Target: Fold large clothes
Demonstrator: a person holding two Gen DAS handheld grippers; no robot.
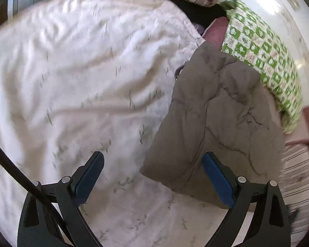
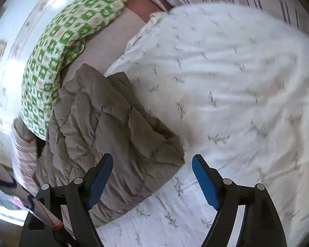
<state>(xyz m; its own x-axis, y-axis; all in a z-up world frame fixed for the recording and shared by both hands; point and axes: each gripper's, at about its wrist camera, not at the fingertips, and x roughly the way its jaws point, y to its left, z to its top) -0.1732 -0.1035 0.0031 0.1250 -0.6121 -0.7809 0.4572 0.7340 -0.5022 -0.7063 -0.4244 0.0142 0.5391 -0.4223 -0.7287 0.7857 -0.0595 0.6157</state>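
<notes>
So both are empty right now: the left hand-held gripper (image 1: 153, 168) has its blue pads spread wide with nothing between them, and the right hand-held gripper (image 2: 152, 169) is the same, wide open and holding nothing. Using the grey-brown quilted jacket (image 1: 214, 123) as the landmark: in the left view its near corner sits between the open fingers, closer to the right-side pad, and in the right view (image 2: 113, 127) the near corner pokes in between the pads too, closer to the left one. The jacket looks already bunched or folded into a thick bundle, lying on a white bedspread with a little leaf print (image 1: 82, 72) that stretches away from the jacket on one side. On the jacket's far side there's a green and white patterned pillow (image 1: 263, 55) just beside it, and past that a white wall. My guess is we're between folds, either about to grab the near edge or just let go of it. The next move probably needs both pads closing on that near hem, grabbing all the puffy layers at once, since quilted stuff likes to slip out.
</notes>
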